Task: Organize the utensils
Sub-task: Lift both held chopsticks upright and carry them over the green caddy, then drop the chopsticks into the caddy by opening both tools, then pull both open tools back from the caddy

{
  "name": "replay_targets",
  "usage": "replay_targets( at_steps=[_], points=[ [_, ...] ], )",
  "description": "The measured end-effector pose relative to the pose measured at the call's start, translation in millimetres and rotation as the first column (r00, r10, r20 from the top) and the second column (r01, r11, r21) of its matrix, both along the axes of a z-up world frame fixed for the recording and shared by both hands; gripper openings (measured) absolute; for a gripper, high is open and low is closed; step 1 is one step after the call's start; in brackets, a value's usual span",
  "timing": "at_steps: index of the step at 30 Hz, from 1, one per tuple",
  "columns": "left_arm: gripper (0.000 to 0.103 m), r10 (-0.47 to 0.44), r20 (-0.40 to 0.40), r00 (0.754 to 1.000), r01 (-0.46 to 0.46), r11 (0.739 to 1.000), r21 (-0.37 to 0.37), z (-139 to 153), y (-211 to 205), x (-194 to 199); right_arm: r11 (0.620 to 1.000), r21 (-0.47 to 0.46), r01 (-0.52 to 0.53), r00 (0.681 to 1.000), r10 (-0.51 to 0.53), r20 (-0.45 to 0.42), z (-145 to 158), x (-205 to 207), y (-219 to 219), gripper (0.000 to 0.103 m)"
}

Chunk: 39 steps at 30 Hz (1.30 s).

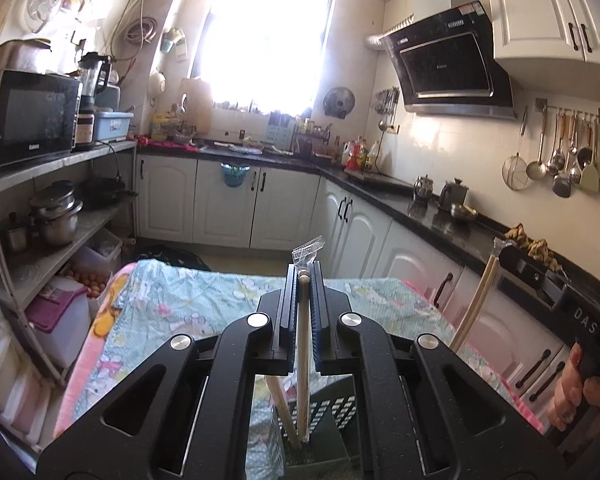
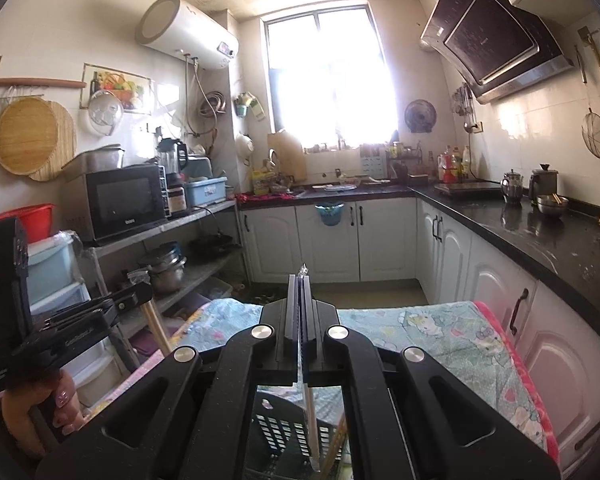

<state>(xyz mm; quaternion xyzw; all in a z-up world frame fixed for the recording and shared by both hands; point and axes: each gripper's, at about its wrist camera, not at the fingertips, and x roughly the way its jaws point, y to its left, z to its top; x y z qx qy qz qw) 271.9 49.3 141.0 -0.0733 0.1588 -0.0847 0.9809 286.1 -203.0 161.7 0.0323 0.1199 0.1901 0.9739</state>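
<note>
Grippers: left [image 1: 305, 280] clamps chopsticks [image 1: 303, 360], right [image 2: 302, 292] clamps wrapped pair [image 2: 312, 420]. Tips over basket [image 1: 332, 412]; may snag slots, miss compartment.

Strong daylight thru window [image 1: 268, 36] blows out centre w/ glare & haze; fisheye bends the edges, corners go black; foreground dim, sharp enough.
</note>
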Motion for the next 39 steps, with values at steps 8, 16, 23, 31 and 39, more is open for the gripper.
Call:
replay_targets(
  at_steps=[8,16,23,31,39],
  points=[
    [0.003,-0.008,-0.056,0.998,0.008,1.0,-0.003,-27.3,-1.8,6.5,0.999,-0.024,0.037,0.998,-0.038,-0.043,-28.8,7.5,2.0,0.001],
    [0.003,-0.019,-0.083,0.996,0.02,1.0,0.01,-39.2,-2.4,4.1,0.996,-0.061,0.067,0.994,-0.071,-0.077,-48.0,8.6,8.6,0.001],
    [0.025,-0.01,-0.091,0.996,0.012,1.0,0.024,-37.6,-0.9,-3.1,0.993,-0.081,0.088,0.99,-0.096,-0.099,-54.6,5.6,5.9,0.012],
    [0.055,0.017,-0.091,0.996,-0.017,1.0,-0.005,-29.1,10.6,-15.5,0.986,-0.127,0.106,0.988,-0.119,-0.1,-56.2,-7.2,2.5,0.045],
    [0.088,0.054,-0.136,0.989,-0.059,0.998,-0.036,-28.1,27.5,-30.5,0.982,-0.164,0.098,0.989,-0.115,-0.098,-53.6,-24.9,2.7,0.059]
  ],
)
